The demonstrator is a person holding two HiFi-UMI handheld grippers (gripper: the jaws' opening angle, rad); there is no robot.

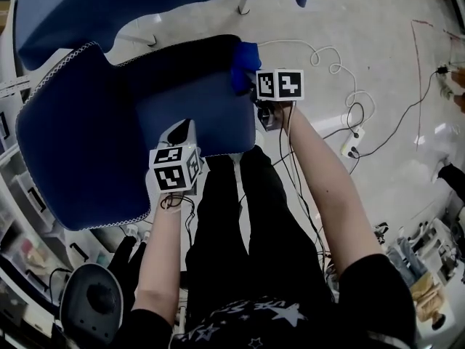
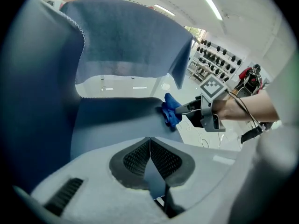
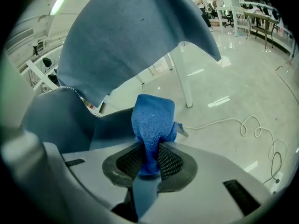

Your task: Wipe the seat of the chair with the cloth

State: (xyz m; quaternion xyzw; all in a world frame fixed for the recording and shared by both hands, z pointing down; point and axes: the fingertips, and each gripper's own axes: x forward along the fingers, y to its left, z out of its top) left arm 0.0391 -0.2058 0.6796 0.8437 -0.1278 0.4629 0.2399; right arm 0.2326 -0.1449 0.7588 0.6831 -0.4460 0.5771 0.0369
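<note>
Stands over a blue chair [image 1: 65, 144], seen steeply from above, with the seat [image 1: 182, 115] just ahead of legs in black trousers [image 1: 240, 231].

Grips a bright blue cloth [image 1: 245, 65] in the right gripper [image 1: 252, 86], at the seat's corner toward 1 o'clock, right on the edge. In the right gripper view, shows the cloth [image 3: 152, 120] clamped between the meshed pads [image 3: 170, 162], one bunched fold pinched tight and the rest of the fabric mushrooming up past the tips against the upholstery.

Holds the left gripper [image 1: 183, 128] at the seat's near edge, toward 6 o'clock, well apart from the cloth. Jaws pressed together there, tips touching, nothing caught between them. Resting on the upholstery or just above it: cannot tell.

From the left gripper view, looks across the seat [image 2: 117, 120] toward 1 o'clock, onto the cloth [image 2: 170, 112] with the right gripper [image 2: 186, 109] just behind it and a bare forearm [image 2: 247, 107] running off toward 3 o'clock.

On the pale floor [image 1: 378, 35], at 2 o'clock from the chair, a looping white cable [image 3: 215, 122]. At 12 o'clock, beyond the chair, a blue cover [image 1: 109, 6] draped over white legs [image 3: 183, 83].
</note>
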